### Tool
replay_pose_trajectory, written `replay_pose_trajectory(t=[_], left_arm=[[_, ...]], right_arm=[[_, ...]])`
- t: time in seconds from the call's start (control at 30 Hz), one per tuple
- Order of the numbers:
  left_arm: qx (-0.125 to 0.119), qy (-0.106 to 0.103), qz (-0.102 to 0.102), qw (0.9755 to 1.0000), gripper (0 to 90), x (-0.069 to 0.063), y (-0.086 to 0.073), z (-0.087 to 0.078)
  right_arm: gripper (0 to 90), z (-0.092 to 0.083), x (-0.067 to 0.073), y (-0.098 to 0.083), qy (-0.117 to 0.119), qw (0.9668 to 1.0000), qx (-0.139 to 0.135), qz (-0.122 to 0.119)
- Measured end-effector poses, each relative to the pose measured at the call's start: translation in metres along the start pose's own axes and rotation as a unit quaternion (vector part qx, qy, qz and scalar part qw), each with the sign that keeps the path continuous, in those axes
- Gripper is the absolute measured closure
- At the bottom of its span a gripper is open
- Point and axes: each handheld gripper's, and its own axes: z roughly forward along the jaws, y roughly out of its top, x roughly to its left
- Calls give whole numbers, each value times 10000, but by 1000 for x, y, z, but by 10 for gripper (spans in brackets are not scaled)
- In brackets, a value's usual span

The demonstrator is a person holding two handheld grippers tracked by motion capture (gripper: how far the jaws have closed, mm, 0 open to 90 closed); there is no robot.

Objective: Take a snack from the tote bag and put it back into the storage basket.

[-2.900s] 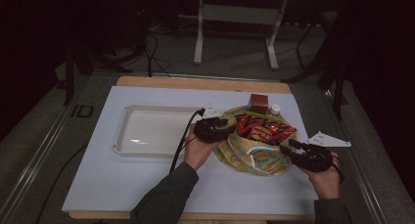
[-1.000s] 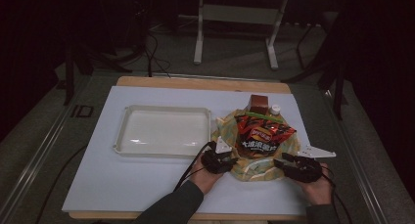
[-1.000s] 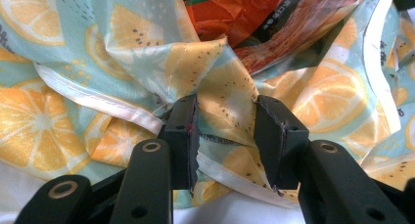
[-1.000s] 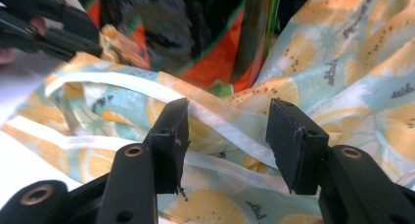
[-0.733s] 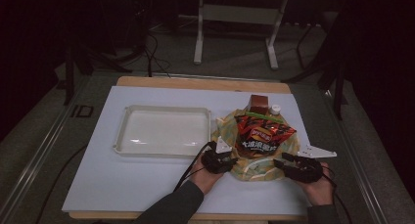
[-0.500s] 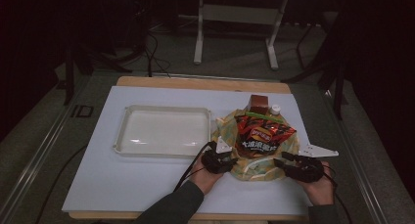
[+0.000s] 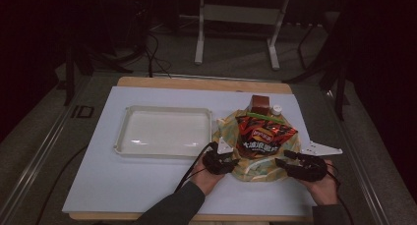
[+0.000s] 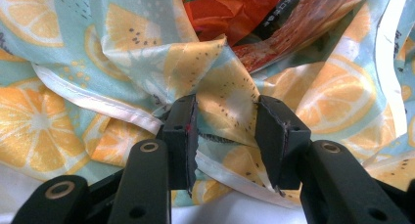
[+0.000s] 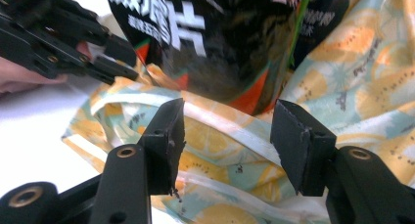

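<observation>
White table (image 7: 147, 185): tray (image 7: 164, 131) left of bag (image 7: 255, 163), chips (image 7: 263, 136) seemingly atop.

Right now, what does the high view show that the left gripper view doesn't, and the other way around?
High view alone: the white tray left of the fruit-print cloth bag, a brown box and a small bottle at the bag's far edge, the right gripper, and both hands on the white table.

Left gripper view alone: a fold of the bag's fabric between the left gripper jaws, and the bag's white hem.

Shared: the bag, the red snack packet lying on it, and the left gripper.
</observation>
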Motion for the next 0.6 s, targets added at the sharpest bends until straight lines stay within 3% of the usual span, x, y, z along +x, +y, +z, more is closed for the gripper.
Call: replay_pose_trajectory(t=[0.6], left_arm=[[1, -6, -7, 10000, 593, 0, 0, 0]], right_arm=[[373, -12, -3, 38, 195, 9993, -310, -111]])
